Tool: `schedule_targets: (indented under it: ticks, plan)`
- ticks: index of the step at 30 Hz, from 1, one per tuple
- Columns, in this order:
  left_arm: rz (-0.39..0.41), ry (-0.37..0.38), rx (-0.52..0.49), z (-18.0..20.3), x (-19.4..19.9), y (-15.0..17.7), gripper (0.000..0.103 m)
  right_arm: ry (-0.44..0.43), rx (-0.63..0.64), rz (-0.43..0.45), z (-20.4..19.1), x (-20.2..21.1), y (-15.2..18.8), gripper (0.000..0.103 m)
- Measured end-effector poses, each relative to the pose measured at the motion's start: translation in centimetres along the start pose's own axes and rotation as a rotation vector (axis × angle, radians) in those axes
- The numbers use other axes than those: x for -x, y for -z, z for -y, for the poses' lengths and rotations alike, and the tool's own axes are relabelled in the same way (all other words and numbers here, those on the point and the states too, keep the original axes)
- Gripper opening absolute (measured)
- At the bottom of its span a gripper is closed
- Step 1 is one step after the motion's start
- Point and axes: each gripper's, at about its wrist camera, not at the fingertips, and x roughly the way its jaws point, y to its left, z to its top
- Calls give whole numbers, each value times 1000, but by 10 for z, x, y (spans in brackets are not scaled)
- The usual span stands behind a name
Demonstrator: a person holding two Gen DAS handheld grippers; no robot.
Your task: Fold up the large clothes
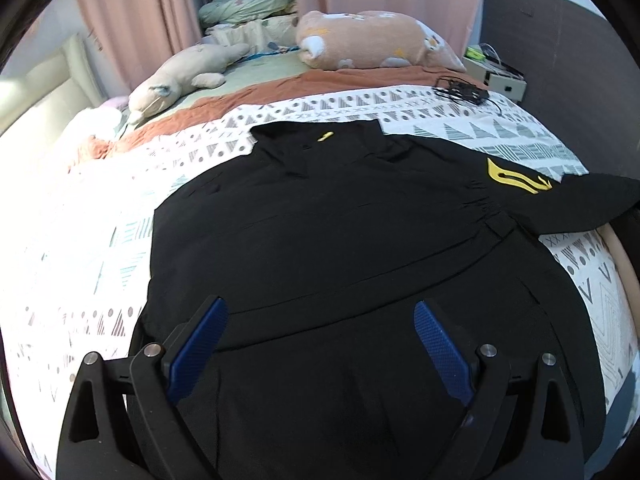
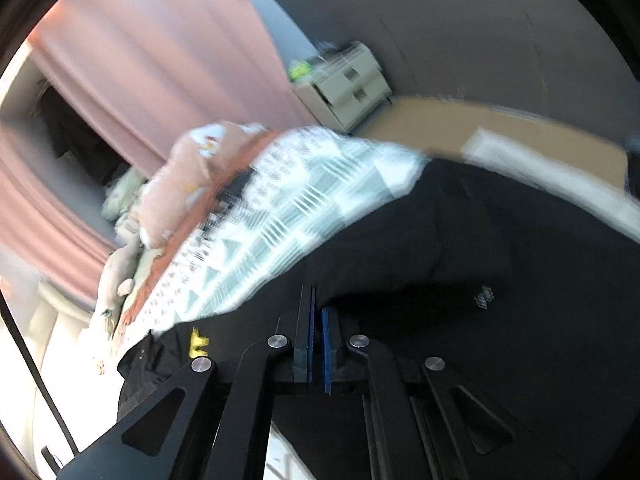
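Across bed (image 1: 360,108), black shirt (image 1: 320,220) lies flat, sleeve at 3 o'clock. Soft, light, floppy; pinch hem corners. My left claw (image 1: 320,344) wide; right claw (image 2: 318,344) nearly closed, grip on cloth unclear.

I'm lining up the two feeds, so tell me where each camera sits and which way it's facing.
Left wrist: on the left tool, fingers wide apart, looking along the bed over the black garment toward the pillows.
Right wrist: on the right tool, fingers nearly together, tilted and blurred, looking across the garment toward the curtain.
Shared: garment, bed, bedside drawers.
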Motion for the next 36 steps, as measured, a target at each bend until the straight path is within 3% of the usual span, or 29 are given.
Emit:
schedule_targets:
  ticks: [7, 13, 23, 29, 36]
  plan:
    - [7, -4, 103, -55, 7, 21, 96, -91, 175, 51, -95, 44, -7, 0]
    - [25, -12, 192, -113, 21, 43, 96, -185, 317, 48, -188, 69, 14, 0]
    - [89, -32, 316, -217, 46, 93, 96, -251, 479, 18, -300, 78, 50, 0]
    - [92, -49, 384, -275, 49, 129, 96, -258, 553, -11, -359, 52, 75, 0]
    - [121, -63, 472, -329, 64, 175, 96, -266, 609, -76, -414, -8, 109, 0]
